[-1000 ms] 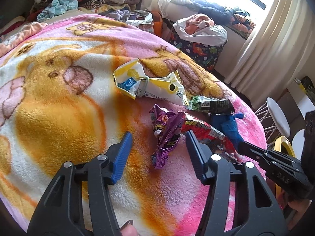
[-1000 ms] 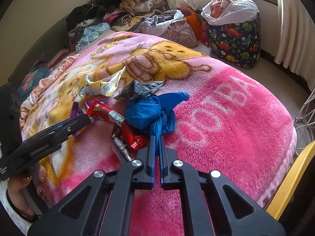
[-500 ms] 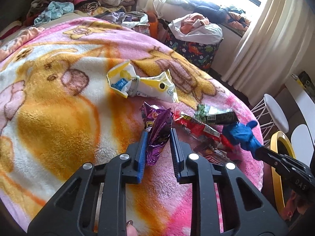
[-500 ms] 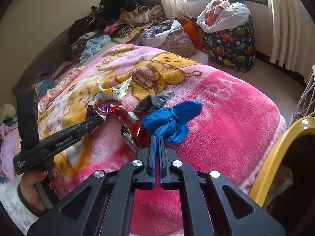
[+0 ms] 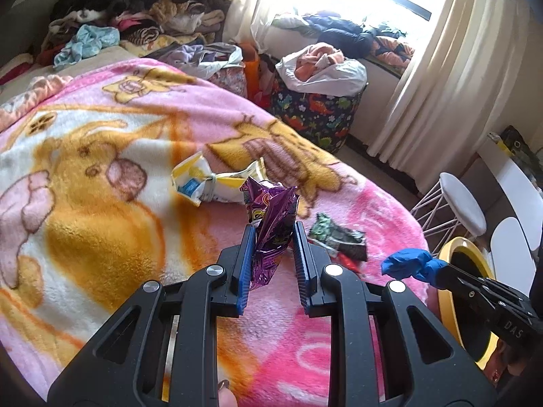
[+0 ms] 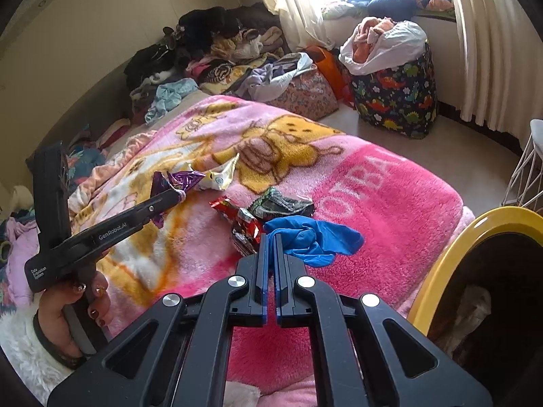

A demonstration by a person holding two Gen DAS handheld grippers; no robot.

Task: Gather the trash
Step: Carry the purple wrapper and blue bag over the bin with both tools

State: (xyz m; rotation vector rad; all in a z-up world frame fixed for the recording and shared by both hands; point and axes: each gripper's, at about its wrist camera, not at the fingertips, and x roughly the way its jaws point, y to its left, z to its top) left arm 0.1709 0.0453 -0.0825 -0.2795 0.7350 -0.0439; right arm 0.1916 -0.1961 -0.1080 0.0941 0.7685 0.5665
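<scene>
Pinching a crumpled purple wrapper (image 5: 271, 234) between the blue pads of the left gripper (image 5: 271, 240) in the left wrist view, where 1 second ago those jaws stood wide apart around it on the bed; now clamped and lifted clear of the pink blanket (image 5: 101, 203). Left lying on the blanket: a yellow-and-white packet (image 5: 203, 186), a dark green wrapper (image 5: 339, 237), a red wrapper (image 5: 349, 264) partly hidden behind it. At right, the right gripper (image 5: 437, 271) closed on a blue glove (image 5: 407, 266), hanging over the edge of the bed beside a yellow-rimmed bin (image 5: 441, 291). "DAS" readable on that gripper's body. Beyond: cream curtains (image 5: 441, 84), a dinosaur-print hamper (image 5: 315, 115), heaped clothes (image 5: 135, 23), a white stool (image 5: 461, 200).

Showing, from the right wrist, the fingers together on the glove (image 6: 312, 237), raised off the blanket (image 6: 390, 203) it rested on before, with the bin's rim (image 6: 441, 264) nearer at right. "GenRobot.AI" printed on the left gripper (image 6: 180, 196), held by a hand (image 6: 68, 308) and carrying the purple wrapper (image 6: 176, 183). Letters "OTRA" legible on the blanket.
</scene>
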